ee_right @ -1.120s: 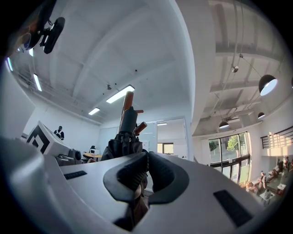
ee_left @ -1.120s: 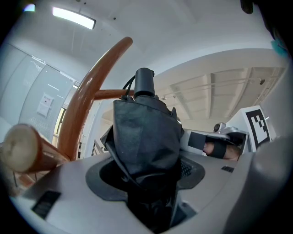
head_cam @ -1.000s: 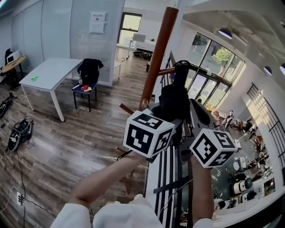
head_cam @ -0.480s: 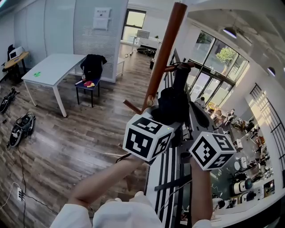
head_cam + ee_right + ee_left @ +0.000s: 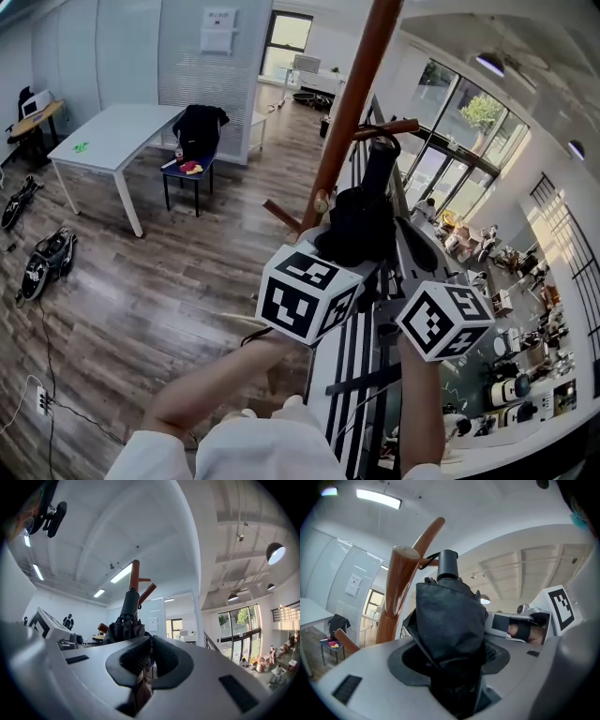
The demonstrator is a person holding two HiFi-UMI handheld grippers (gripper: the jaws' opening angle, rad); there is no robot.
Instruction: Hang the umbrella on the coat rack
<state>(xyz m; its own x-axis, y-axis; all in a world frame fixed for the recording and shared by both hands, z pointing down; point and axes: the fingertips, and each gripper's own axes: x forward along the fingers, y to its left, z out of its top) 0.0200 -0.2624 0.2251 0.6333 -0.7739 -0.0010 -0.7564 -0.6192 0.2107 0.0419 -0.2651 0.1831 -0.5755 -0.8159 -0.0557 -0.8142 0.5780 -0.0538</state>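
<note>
Since 1 second ago the left gripper (image 5: 452, 660), the right gripper (image 5: 147, 658) and the umbrella (image 5: 359, 223) have sunk against the coat rack (image 5: 349, 103). The umbrella's handle (image 5: 379, 161), then level with the upper peg (image 5: 392, 127), now sits just below it.

Far left of the coat rack stands a white table (image 5: 103, 141). Nearer the rack is a chair (image 5: 186, 173) draped with a dark jacket (image 5: 199, 127).

The coat rack is a brown wooden pole leaning across the middle of the head view and running out of its top edge. A lower peg (image 5: 279, 215) sticks out on its left.

Just right of the pole's lower part, the left gripper has its jaws spread wide and pressed on the umbrella's black folded canopy, which fills the gap between them. The umbrella stands upright beside the pole; whether it touches the pole cannot be told.

Right of it, the right gripper has its jaws nearly together, pinching the umbrella's slim lower end. Farther right of the rack are tall windows (image 5: 450, 141).
</note>
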